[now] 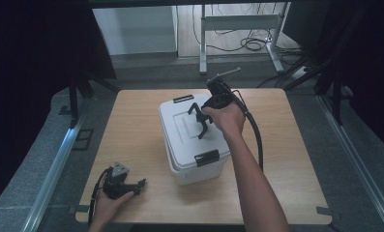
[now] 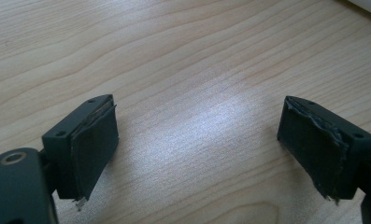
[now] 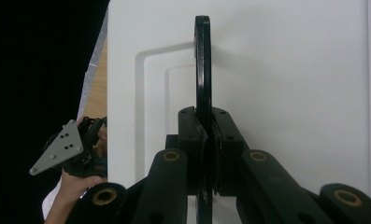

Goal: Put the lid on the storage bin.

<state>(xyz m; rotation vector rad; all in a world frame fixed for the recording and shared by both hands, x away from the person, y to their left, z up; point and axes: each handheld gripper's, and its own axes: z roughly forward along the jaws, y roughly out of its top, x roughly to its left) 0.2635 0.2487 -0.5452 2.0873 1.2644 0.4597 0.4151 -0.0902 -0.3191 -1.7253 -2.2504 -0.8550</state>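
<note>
**Inspector:** Where is the white storage box [image 1: 192, 140] placed, and how does it lie?

**Assistant:** It stands at the centre of the wooden table [image 1: 286, 159]. Seen from the high view, its long axis runs from about 11 o'clock at the far end to about 5 o'clock at the near end. A black latch [image 1: 207, 158] sits on the near short end and a second latch [image 1: 183, 98] on the far short end. The lid is seated on the box.

**Inspector:** And the carry handle?

**Assistant:** The black handle [image 3: 202, 60] is raised upright above the lid. In the right gripper view it appears edge-on, as a thin bar pointing to 12 o'clock over the lid's recessed panel.

**Inspector:** Condition of the right gripper?

**Assistant:** The right gripper [image 1: 202, 117] is over the lid, at about 1 o'clock from the box's centre. Its jaws are pinched onto the handle, one pad on each side of the bar, as the right gripper view shows. Its cable [image 1: 257, 140] trails along the box at 3 o'clock.

**Inspector:** And the left?

**Assistant:** The left gripper [image 1: 140, 184] rests in the person's hand at the table's near-left corner, about 8 o'clock from the box and well apart from it. Its jaws are spread wide, with only bare tabletop between the pads [image 2: 93, 149].
</note>
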